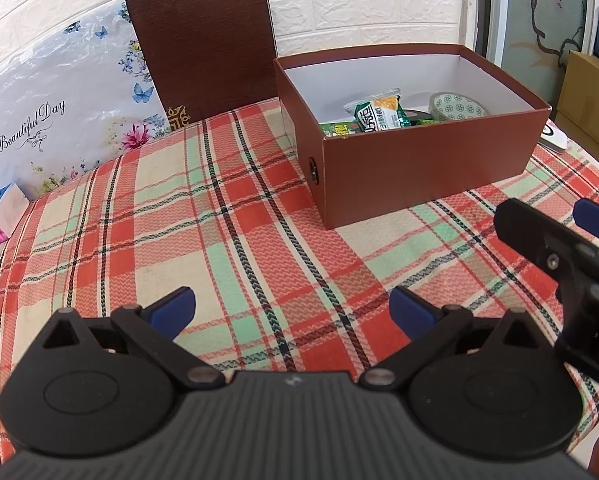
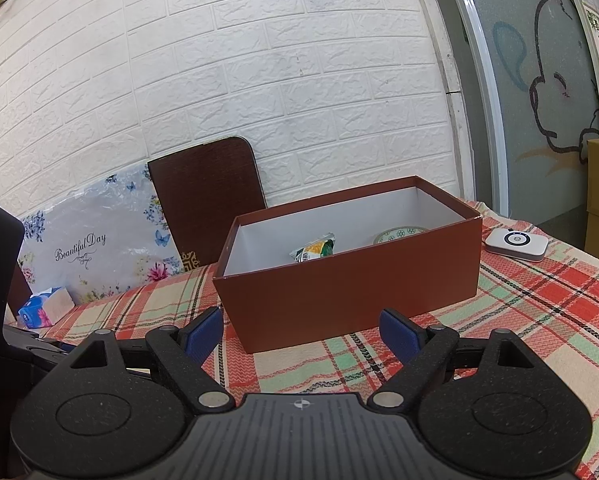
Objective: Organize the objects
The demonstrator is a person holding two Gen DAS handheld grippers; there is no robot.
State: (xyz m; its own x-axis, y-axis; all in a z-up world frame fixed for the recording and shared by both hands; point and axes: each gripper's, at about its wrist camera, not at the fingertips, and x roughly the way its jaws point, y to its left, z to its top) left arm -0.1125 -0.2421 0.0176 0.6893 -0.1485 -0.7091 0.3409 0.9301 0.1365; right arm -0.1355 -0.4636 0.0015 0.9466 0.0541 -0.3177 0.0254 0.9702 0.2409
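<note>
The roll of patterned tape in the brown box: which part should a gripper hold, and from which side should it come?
Probably from above. The roll of patterned tape lies nearly flat near the right end of the brown box, whose tall walls block any side approach. Put one finger in the centre hole and one outside, pinching the ring wall on the side away from the snack packet.

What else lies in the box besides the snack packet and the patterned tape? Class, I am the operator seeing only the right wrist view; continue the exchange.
Observer: The left wrist view shows a green packet under the snack packet in the box.
Operator: Anything beside the tape?
Observer: A dark roll lies next to the tape.
Operator: Is the left gripper holding something?
Observer: No, the left gripper is open and empty.
</note>
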